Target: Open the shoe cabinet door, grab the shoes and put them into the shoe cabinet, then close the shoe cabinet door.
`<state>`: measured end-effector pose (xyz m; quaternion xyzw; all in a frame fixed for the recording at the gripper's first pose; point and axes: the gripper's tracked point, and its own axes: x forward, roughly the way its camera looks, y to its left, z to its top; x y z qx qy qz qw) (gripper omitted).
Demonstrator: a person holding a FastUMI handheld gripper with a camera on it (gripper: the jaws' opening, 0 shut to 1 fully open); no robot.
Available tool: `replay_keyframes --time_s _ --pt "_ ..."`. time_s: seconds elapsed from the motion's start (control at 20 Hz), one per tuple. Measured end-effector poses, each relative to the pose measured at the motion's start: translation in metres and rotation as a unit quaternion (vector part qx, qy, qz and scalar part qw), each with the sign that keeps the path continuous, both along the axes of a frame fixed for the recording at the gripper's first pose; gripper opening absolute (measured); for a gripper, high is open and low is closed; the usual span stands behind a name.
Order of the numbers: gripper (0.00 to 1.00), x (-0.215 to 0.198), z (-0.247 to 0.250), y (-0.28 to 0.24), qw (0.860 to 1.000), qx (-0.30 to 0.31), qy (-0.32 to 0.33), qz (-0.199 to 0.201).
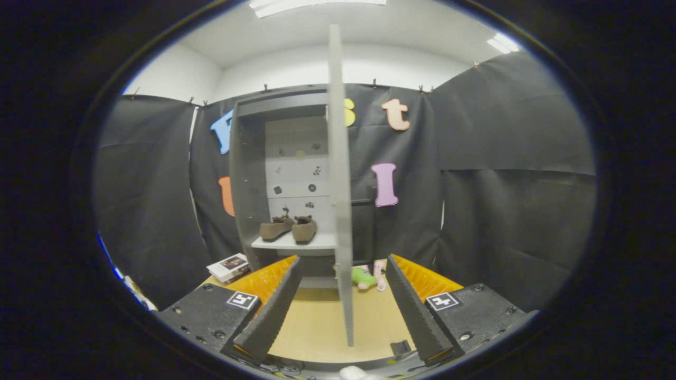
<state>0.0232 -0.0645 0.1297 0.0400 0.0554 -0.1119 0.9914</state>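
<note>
Between spread fingers (342, 306): door (340, 184) edge-on, untouched | shoes (289, 228) on cabinet (248, 174) shelf beyond

A light wooden table (317, 327) carries the bystanders. A small stack of books (229, 267) lies at its far left corner, against the black cloth wall. Toward the table's far right edge sits a green soft toy (362, 277), and touching it on the right is a pink soft toy (379, 274).

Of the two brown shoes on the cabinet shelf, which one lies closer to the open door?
The right shoe, beside the open door; the left shoe lies farther away.
</note>
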Motion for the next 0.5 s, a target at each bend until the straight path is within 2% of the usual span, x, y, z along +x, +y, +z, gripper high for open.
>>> replay_keyframes --time_s 0.2,0.35,0.5 --pt "1.0 0.011 0.003 -0.062 1.0 0.011 -0.003 0.001" --pt "0.99 0.035 0.002 -0.091 0.999 0.02 0.003 0.033" --pt "0.99 0.065 0.002 -0.088 0.996 0.026 0.001 0.082"
